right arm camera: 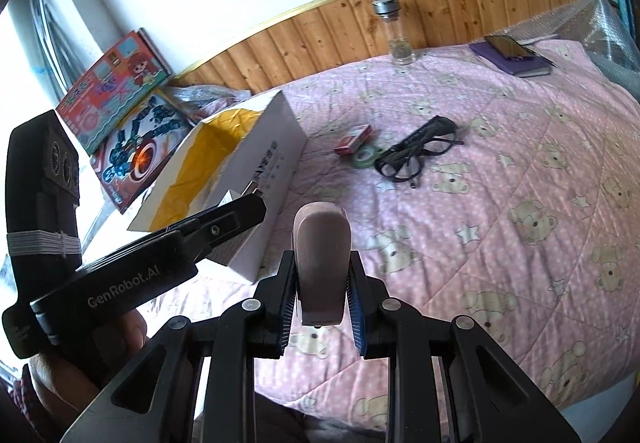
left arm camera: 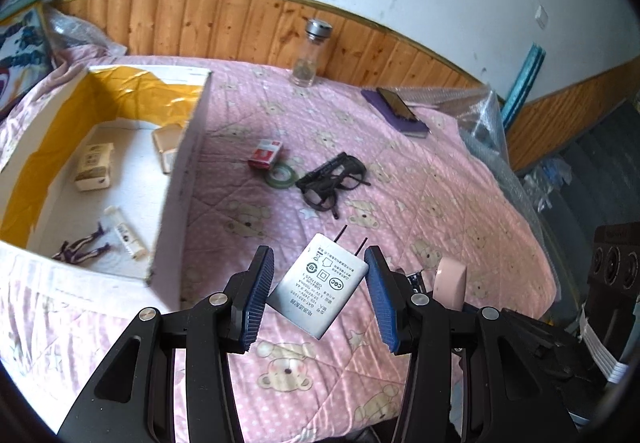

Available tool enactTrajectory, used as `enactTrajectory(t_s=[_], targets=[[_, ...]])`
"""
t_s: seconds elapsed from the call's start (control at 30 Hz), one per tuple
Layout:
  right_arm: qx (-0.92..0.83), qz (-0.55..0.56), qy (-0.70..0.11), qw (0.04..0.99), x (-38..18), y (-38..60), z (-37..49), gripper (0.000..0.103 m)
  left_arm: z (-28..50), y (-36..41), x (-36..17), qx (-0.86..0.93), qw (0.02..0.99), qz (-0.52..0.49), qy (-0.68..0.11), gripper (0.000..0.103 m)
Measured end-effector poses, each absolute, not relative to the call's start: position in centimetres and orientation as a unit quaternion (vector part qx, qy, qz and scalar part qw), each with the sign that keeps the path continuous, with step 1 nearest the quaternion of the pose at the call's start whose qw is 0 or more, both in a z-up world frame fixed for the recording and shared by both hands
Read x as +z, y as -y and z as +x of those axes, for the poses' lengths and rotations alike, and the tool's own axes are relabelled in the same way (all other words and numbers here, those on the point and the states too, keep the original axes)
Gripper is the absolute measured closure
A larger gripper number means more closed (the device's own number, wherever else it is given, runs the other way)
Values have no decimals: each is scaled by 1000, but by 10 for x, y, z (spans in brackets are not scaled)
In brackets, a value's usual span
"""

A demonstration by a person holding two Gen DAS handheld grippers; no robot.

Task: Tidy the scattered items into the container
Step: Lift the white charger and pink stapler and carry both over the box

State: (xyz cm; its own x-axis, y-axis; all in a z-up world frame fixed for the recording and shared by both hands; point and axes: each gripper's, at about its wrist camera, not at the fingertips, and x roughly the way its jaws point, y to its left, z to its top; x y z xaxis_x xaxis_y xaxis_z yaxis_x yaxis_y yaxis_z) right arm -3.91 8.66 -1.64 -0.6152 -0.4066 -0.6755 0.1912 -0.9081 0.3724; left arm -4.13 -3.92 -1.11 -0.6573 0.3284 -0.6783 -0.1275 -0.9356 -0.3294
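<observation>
Left gripper [left arm camera: 318,293] clamping flat white plug-in charger [left arm camera: 318,285], lower centre; right gripper [right arm camera: 322,293] clamping rounded pink plastic case [right arm camera: 322,263]; white yellow-lined cardboard box [left arm camera: 178,179] upper left.

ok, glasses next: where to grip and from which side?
Judging by their pose, take the black glasses at the bridge between the lenses, coming from above with the fingers across the frame front. They lie flat on the pink quilt with the temples folded, so the bridge looks like the narrowest rigid part. The green tape roll sits close on their left, so come from the right.
</observation>
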Motion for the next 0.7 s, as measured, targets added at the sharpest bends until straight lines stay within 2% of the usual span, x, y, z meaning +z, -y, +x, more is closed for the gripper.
enactTrajectory(t_s=[0.7], targets=[[-872, 398, 113, 261, 6, -22, -54, 78, -20, 126, 14, 913, 60, -363, 175, 54]])
